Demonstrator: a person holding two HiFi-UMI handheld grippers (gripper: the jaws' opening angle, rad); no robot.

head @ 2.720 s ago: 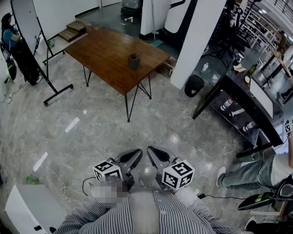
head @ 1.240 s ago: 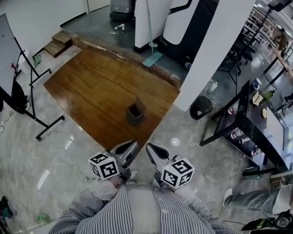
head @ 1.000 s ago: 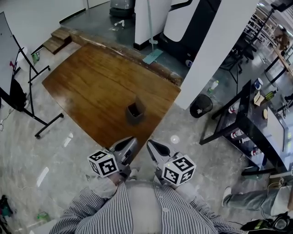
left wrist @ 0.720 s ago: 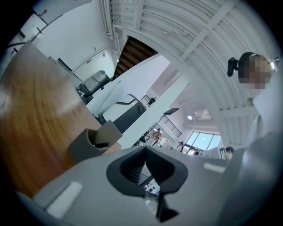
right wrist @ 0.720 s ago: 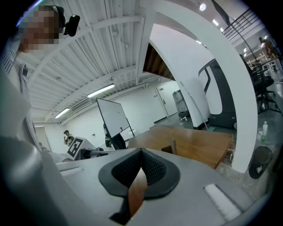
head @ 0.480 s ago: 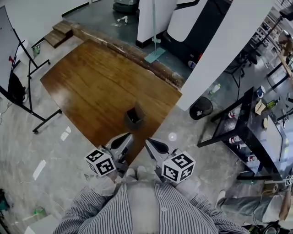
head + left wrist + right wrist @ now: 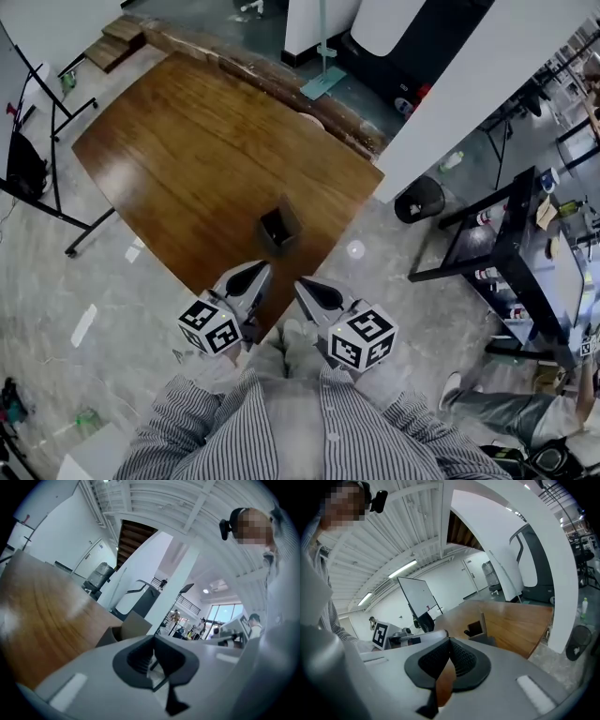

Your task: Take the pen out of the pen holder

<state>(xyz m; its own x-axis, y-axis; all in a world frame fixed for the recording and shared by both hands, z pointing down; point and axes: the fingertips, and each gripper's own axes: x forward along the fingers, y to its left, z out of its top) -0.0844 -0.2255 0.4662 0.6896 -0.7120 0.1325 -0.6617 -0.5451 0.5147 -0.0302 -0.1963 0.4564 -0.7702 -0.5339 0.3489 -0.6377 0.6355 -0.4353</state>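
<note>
The holder (image 7: 279, 227) stands mid-frame by the table's (image 7: 178, 150) near edge, handy to reach; its pen cannot be made out. Below it, left gripper (image 7: 262, 270) and right gripper (image 7: 302, 286) point toward it, fingers pressed together and empty, seemingly not yet in range.

The worktop (image 7: 206, 159) is grained wood with a sheen; the floor (image 7: 56, 281) glossy grey stone; the pen holder (image 7: 278, 227) dark, matt.

A dark square pen holder (image 7: 279, 227) stands on the brown wooden table (image 7: 169, 159), near its nearest edge.
</note>
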